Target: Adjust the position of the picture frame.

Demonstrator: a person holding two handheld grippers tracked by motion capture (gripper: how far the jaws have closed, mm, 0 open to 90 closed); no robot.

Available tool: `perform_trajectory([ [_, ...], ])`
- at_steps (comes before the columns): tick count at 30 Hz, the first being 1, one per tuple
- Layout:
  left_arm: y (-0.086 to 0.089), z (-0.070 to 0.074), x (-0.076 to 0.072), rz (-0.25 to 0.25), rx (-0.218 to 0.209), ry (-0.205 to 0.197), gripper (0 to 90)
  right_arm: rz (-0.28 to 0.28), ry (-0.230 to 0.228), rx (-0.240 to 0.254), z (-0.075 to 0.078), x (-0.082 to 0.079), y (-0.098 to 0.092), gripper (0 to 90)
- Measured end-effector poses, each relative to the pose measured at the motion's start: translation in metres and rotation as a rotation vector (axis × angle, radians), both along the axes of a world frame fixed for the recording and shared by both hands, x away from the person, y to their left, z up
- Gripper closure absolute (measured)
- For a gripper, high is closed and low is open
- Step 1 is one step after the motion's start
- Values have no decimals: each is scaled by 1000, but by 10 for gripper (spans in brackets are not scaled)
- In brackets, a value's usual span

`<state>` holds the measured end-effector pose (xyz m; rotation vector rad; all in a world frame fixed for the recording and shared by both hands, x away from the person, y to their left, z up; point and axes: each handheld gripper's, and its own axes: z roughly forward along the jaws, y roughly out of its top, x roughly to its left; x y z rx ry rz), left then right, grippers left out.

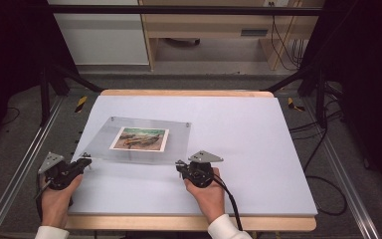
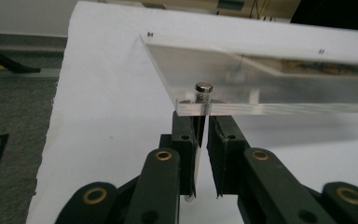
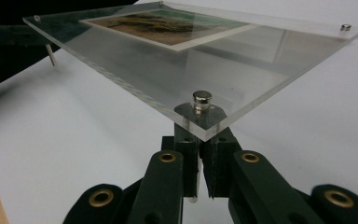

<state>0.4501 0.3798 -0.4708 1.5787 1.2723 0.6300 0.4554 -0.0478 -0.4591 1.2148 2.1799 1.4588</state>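
A clear frame (image 1: 144, 140) holding a photo (image 1: 140, 139) is shown above the white sheet (image 1: 238, 129) that covers the table (image 1: 189, 93), its near edge raised and its far edge low. Each near corner is supported from below by a metal pin. The left pin (image 2: 203, 93) is pinched between the left tongs (image 2: 202, 133); the right pin (image 3: 201, 101) is pinched between the right tongs (image 3: 200, 144). Small metal caps are seen at all four corners. The left tongs (image 1: 82, 164) and right tongs (image 1: 181, 168) are held by the person's hands at the table's near side.
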Motion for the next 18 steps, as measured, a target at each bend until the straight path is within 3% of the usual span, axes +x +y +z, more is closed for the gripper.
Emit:
perform_trajectory([
  [1,2,2,0,4,-47,-18,800,2,2,1,-1,0,0,853],
  [2,3,2,0,2,-53,-18,793,3,0,2,-1,0,-1,853],
  [9,1,3,3,1,-46,-38,793,8,1,0,1,1,-1,853],
  [18,-1,8,1,20,-26,-34,836,9,-12,5,1,2,-1,822],
])
